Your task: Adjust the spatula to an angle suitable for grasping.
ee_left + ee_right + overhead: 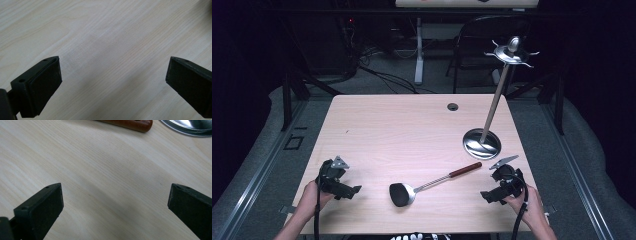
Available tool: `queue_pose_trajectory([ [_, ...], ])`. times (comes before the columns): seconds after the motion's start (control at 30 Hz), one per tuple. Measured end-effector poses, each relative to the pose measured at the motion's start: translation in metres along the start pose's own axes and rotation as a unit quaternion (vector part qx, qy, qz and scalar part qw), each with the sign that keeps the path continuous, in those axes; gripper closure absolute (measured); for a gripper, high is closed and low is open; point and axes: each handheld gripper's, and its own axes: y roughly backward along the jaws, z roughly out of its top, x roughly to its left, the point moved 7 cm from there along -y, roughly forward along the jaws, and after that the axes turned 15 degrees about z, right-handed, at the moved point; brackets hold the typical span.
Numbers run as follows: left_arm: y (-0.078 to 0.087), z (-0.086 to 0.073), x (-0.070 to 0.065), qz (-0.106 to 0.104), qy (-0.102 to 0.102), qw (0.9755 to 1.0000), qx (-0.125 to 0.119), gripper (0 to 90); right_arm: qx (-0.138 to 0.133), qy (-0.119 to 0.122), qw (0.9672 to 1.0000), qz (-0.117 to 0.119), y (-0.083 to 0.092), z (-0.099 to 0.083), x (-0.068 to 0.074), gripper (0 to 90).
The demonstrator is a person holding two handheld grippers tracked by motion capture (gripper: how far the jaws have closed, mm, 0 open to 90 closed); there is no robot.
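Note:
A spatula (427, 184) lies on the wooden table (412, 130), its black head toward the front and its reddish-brown handle (127, 124) angled to the back right. Behind it stands a steel utensil stand (482, 142) with a round base (187, 126), a tall pole and hooks at the top. My left gripper (349, 192) rests near the front left, open, over bare wood (112, 62). My right gripper (488, 196) sits at the front right, open, just short of the handle's end.
A small round cable hole (453, 106) sits near the table's far edge. Beyond the table are a dark chair (484, 45), a white desk leg (418, 55) and cables on the floor.

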Motion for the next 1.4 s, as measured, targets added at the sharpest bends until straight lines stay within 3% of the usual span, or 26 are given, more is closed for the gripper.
queue_pose_trajectory([
  [0.03,0.0,0.0,0.0,-0.001,0.0,1.0,0.0,0.2,-0.015,-0.007,0.9999,0.001,-0.002,0.001,0.001,0.0],
  [0.27,0.001,-0.001,0.0,0.0,0.001,1.0,-0.002,0.2,-0.01,0.003,0.9999,0.0,-0.001,0.003,0.003,0.0],
  [0.3,0.001,-0.001,0.0,0.0,0.001,1.0,-0.002,0.2,-0.019,-0.002,0.9998,0.002,-0.003,0.004,0.004,0.0],
  [0.43,0.002,-0.003,0.001,0.0,0.004,1.0,0.0,0.2,-0.009,0.007,0.9999,-0.005,-0.001,0.006,0.004,0.0],
  [0.47,0.002,-0.004,0.002,0.0,0.004,1.0,-0.001,0.2,-0.019,0.008,0.9998,-0.002,-0.003,0.008,0.004,0.0],
  [0.53,0.003,-0.004,0.002,0.003,0.007,1.0,-0.002,0.2,-0.018,0.008,0.9998,-0.003,-0.002,0.011,0.005,7.6],
  [0.77,0.003,-0.006,0.003,0.003,0.005,1.0,0.002,0.2,-0.02,0.013,0.9997,-0.003,-0.003,0.016,0.008,10.2],
  [0.8,0.003,-0.006,0.003,0.004,0.005,1.0,0.002,0.2,-0.02,0.02,0.9996,-0.009,-0.003,0.018,0.008,16.9],
  [1.03,0.003,-0.006,0.003,0.003,0.006,1.0,0.002,0.2,-0.015,0.031,0.9993,-0.017,-0.007,0.023,0.01,34.0],
  [1.07,0.003,-0.006,0.003,0.003,0.007,1.0,0.003,0.2,-0.014,0.038,0.9989,-0.021,-0.006,0.026,0.012,48.6],
  [1.2,0.003,-0.006,0.002,0.003,0.005,1.0,0.002,0.2,-0.02,0.052,0.9983,-0.018,-0.009,0.03,0.019,69.1],
  [1.37,0.003,-0.006,0.002,0.004,0.003,1.0,0.002,0.2,-0.022,0.057,0.9977,-0.029,-0.013,0.036,0.018,83.5],
  [1.4,0.003,-0.006,0.002,0.004,0.003,1.0,0.002,0.2,-0.009,0.062,0.9975,-0.033,-0.012,0.037,0.017,83.5],
])
